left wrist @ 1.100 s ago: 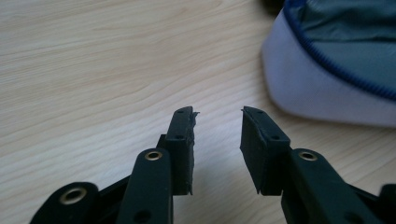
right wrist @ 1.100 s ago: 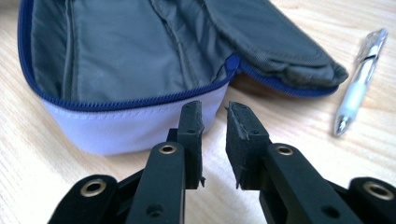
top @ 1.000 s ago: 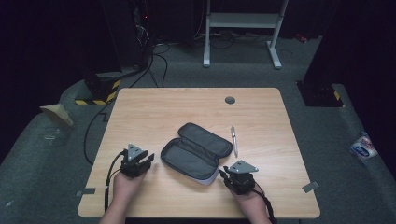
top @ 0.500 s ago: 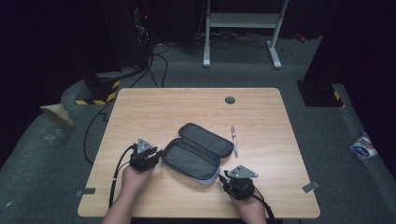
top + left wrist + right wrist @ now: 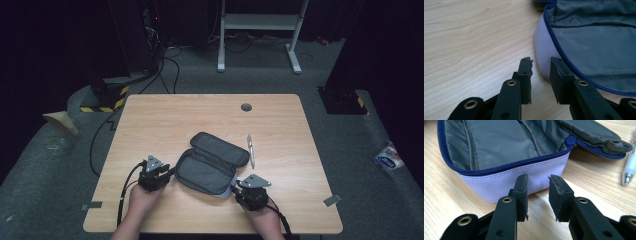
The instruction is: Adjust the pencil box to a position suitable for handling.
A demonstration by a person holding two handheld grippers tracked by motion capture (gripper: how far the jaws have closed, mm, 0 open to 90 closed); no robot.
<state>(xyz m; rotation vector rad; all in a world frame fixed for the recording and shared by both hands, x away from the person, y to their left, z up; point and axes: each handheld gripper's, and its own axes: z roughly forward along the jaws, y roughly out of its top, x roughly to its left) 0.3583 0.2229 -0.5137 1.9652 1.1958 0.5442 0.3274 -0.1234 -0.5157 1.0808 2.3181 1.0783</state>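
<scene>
An open grey pencil case (image 5: 212, 162) with a blue zip and pale lilac sides lies on the wooden table (image 5: 150, 120). A white pen (image 5: 251, 150) lies just to its right. My left gripper (image 5: 171, 172) rests at the case's left end. In the left gripper view its jaws (image 5: 541, 66) have just been closing. They stand apart, with the corner of the case (image 5: 594, 37) at the mouth of the gap and not pinched. My right gripper (image 5: 234, 189) is at the case's near right corner. Its jaws (image 5: 537, 182) have just been opening and stand apart, with the lilac wall (image 5: 499, 185) just ahead and nothing between them.
A round grommet (image 5: 246, 107) sits near the table's far edge. The pen's tip (image 5: 630, 167) lies right of the case in the right gripper view. Black cables (image 5: 125, 195) trail from both grippers over the front edge. A white frame (image 5: 257, 30) stands on the floor beyond.
My left gripper has slid right, up to the case's left end. The right gripper has drawn slightly towards the front edge. The case and pen have stayed put.
</scene>
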